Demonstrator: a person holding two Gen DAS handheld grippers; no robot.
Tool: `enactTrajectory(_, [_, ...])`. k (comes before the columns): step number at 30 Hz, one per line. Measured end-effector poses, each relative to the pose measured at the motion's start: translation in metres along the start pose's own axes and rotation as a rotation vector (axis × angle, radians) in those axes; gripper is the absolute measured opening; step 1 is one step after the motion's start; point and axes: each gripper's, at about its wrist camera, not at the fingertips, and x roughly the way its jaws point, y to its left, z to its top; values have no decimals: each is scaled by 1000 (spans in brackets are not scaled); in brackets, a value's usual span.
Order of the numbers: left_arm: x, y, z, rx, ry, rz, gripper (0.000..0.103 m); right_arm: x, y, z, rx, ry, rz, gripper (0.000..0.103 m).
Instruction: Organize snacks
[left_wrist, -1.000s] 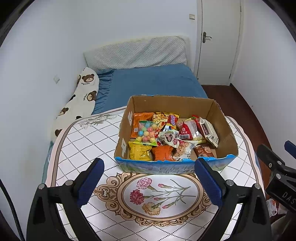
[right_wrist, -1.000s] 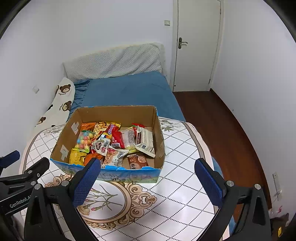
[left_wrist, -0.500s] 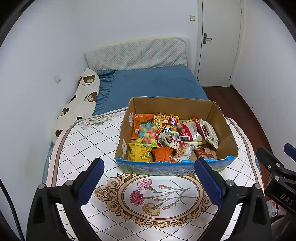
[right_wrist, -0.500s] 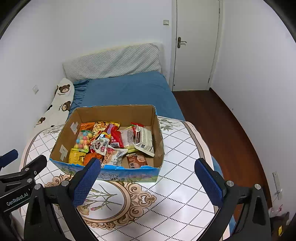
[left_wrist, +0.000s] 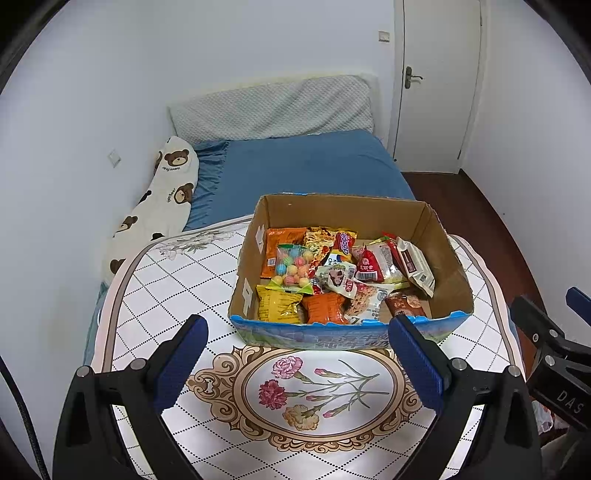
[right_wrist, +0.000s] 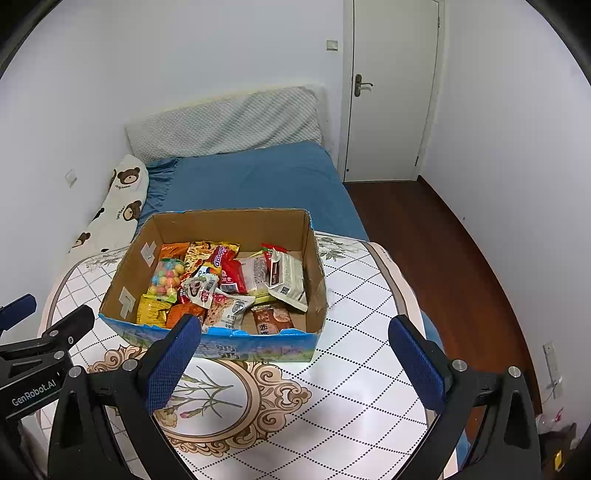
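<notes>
A cardboard box with a blue printed front stands on the table and also shows in the right wrist view. It holds several snack packets: a bag of coloured candy balls, a yellow packet, an orange packet, a red packet and a white wafer packet. My left gripper is open and empty, above the table in front of the box. My right gripper is open and empty, in front of the box's right half.
The table wears a white diamond-pattern cloth with a flower medallion. Behind it is a bed with a blue sheet, a grey pillow and a bear-print bolster. A white door and wooden floor lie to the right.
Both grippers have drawn back slightly from the box, so it sits a little higher and farther in each view. Both stay open and empty.
</notes>
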Motion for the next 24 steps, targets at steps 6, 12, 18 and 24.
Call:
enactTrajectory(6, [-1,-1,0,2,-2,0,100,-1,-2,0,4,-1,1,103])
enactTrajectory(12, [-2,-2,0,2,-2,2,100,-1,-3,0,4,2,-1,103])
enactTrajectory(18, [-2,-1,1,6,-4,1,100,-1,-3,0,4,-2,-1,103])
enactTrajectory(24, [-2,-1,1,6,-4,2,100,-1,-2,1,4,-3,1,103])
